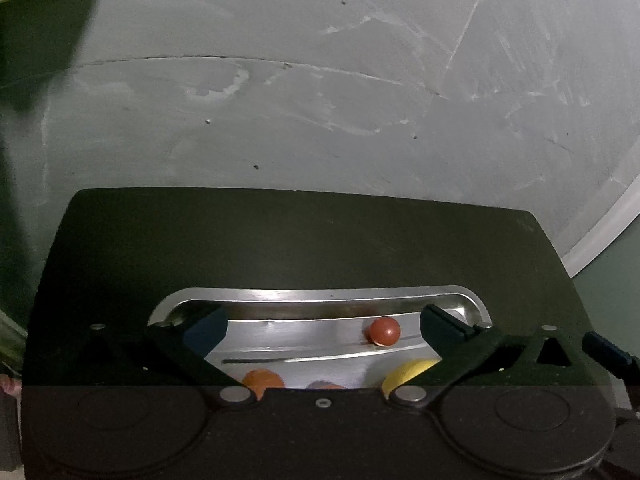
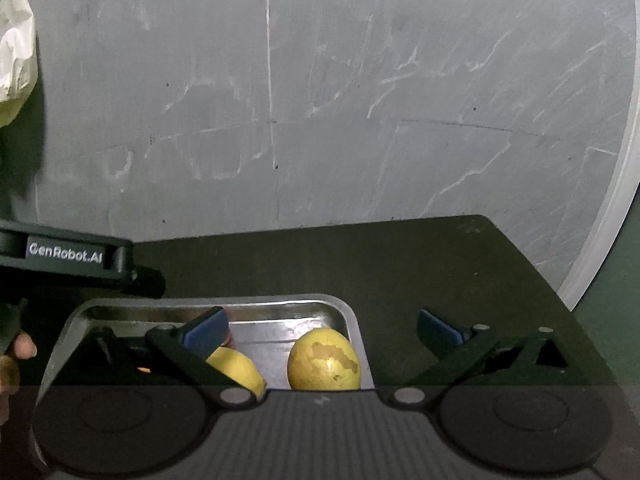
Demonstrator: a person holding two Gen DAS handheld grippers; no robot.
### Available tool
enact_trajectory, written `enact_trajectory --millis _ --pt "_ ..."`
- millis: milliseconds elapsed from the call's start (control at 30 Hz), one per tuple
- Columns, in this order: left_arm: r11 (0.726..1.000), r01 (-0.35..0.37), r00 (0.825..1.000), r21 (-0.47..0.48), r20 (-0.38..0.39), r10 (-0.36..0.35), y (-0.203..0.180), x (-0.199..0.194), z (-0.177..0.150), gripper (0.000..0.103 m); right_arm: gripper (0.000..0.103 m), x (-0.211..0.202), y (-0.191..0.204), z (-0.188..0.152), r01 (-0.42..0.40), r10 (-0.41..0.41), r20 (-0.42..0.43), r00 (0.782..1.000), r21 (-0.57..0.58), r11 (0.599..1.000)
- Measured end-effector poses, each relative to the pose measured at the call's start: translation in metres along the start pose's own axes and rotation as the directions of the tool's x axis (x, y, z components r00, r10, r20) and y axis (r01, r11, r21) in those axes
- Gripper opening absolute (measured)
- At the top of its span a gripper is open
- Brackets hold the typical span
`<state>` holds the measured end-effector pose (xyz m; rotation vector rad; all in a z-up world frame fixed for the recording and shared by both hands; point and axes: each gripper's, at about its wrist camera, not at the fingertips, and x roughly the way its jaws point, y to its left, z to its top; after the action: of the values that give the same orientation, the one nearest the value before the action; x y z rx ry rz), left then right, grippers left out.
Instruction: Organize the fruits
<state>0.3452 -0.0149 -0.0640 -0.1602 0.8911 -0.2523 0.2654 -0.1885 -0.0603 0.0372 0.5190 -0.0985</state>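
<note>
Both your claws, left (image 1: 322, 330) and right (image 2: 322, 330), hang spread wide and empty over the tray (image 2: 336, 306) on the bench (image 2: 440, 264). Two yellow fruits (image 2: 324, 360) and a red one (image 1: 384, 330) already lie inside; whether more remain, you cannot tell.

Bare room, scuffed grey wall (image 1: 320, 80), dark table (image 1: 280, 240)

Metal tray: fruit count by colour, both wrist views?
Small red round fruit: 1
Orange fruits, both partly hidden: 2
Yellow fruits, one blotchy, one behind a finger: 2
Total: 5 in the shiny metal tray.
</note>
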Motion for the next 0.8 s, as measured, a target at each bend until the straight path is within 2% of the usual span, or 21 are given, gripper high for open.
enact_trajectory --millis 500,800 --pt "0.994 -0.099 0.991 -0.056 0.088 0.103 0.035 -0.036 -0.010 0.102 0.103 -0.033 0.014 0.003 0.055 -0.060 0.113 0.992 0.044 0.997" --pt "0.987 -0.143 0.983 -0.067 0.103 0.149 0.046 -0.046 -0.020 0.102 0.103 -0.035 0.025 0.000 0.034 -0.037 0.105 0.994 0.027 0.999"
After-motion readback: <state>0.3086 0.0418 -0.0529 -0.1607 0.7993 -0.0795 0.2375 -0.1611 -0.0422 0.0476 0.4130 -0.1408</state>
